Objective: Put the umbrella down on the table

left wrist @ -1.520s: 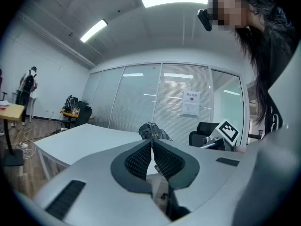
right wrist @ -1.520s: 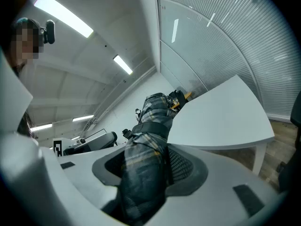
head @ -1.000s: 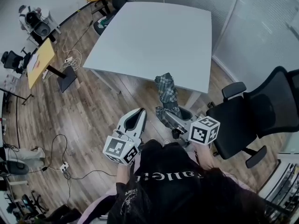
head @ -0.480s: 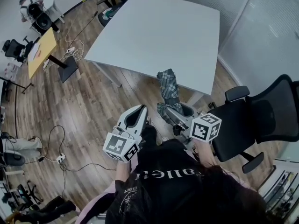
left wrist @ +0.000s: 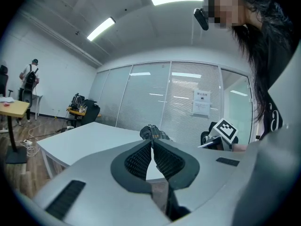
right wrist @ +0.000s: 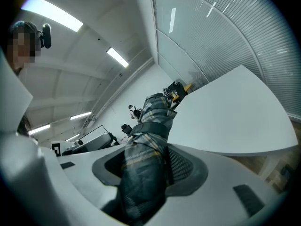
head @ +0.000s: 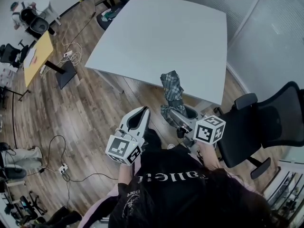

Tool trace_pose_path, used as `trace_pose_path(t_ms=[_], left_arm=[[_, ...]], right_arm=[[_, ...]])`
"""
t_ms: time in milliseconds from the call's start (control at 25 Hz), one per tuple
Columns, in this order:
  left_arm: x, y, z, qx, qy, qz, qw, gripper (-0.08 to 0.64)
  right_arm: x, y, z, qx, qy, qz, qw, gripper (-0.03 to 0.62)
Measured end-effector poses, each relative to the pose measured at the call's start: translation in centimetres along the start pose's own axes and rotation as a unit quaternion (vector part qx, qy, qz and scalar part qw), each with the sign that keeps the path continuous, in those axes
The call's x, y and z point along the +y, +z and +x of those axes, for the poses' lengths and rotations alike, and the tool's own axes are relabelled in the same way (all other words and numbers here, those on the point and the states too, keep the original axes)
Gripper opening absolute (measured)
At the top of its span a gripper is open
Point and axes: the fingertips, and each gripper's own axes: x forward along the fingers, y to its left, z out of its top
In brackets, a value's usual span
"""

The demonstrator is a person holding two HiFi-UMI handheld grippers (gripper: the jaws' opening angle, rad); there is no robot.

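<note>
Pinching umbrella (head: 172,95) in right hand-held gripper (head: 175,118), tip at table (head: 142,56) edge, left hand-held gripper (head: 141,112) pressed together

Dark grey-green plaid umbrella (head: 172,94) with thin yellow lines; pale grey table (head: 156,37); brown wood-grain floor (head: 85,108); black chair (head: 270,122); yellow desk (head: 35,61).

Head camera looks steeply down from above the person onto the table (head: 156,32). Cameras riding the left gripper (head: 141,112) and right gripper (head: 172,117) face the table from low and close, along their own jaws. All three views share the table and umbrella (head: 171,89).
</note>
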Motion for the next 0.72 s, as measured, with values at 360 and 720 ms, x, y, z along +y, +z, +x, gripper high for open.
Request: trace_pose_path(t_ms=[360,720], left_arm=[[11.7,3.9,1.7,-0.002,-0.023,0.002,0.9997,0.031],[17.1,4.4,2.6,0.002,-0.041,0.004,0.9991,0.031]], right_arm=[[1.0,3.5,10.8,-0.006,-0.022,0.016,1.0,0.221],[1.1,4.3,16.2,-0.015,-0.03,0.032,0.999,0.222]])
